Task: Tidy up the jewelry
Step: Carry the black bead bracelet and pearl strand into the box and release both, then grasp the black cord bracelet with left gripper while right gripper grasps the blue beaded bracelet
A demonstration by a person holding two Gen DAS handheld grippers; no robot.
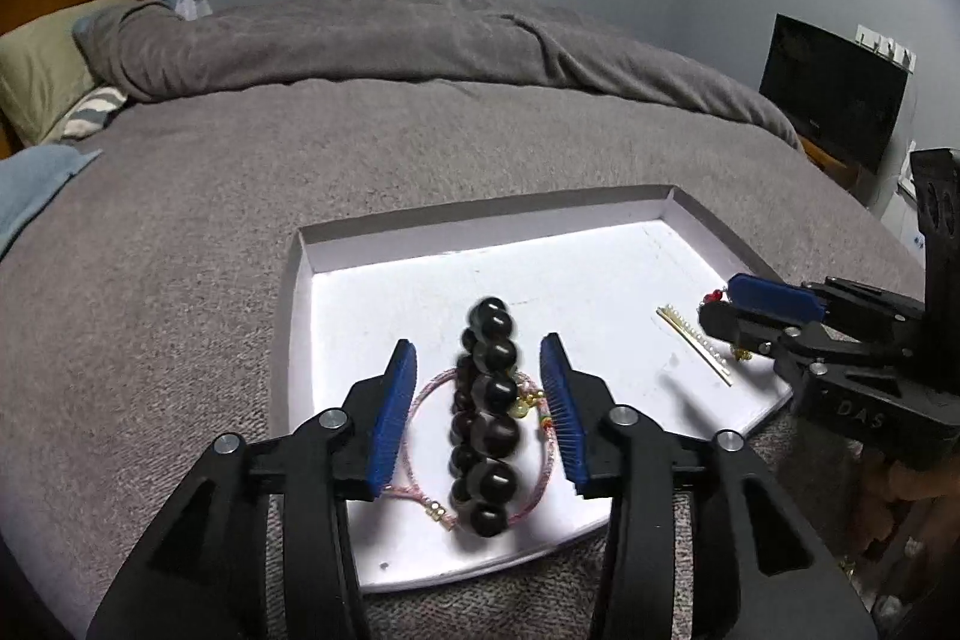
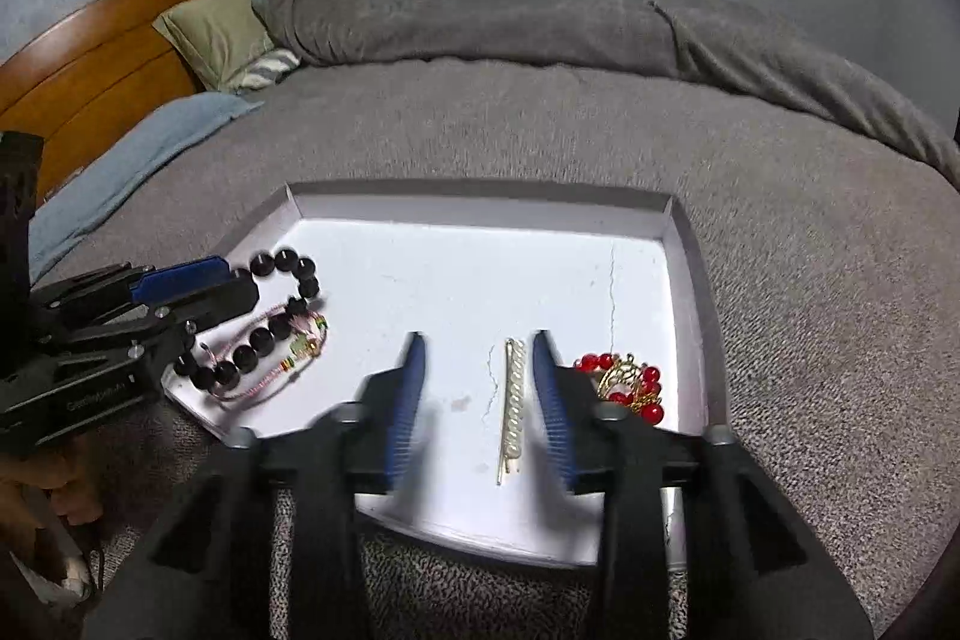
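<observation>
While fingers (image 1: 403, 400) gape, bead bracelet (image 1: 489, 415) between, tray (image 1: 480, 226) beneath.

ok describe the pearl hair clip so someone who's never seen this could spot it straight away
Find the shallow white tray lying on the grey bed. Toward its right side lies the hair clip, between the open fingers of the right gripper. It is a slim, straight gold bar lined with a row of small white pearls, unlike the round red bead piece beside it or the black bead bracelet at the left.
</observation>
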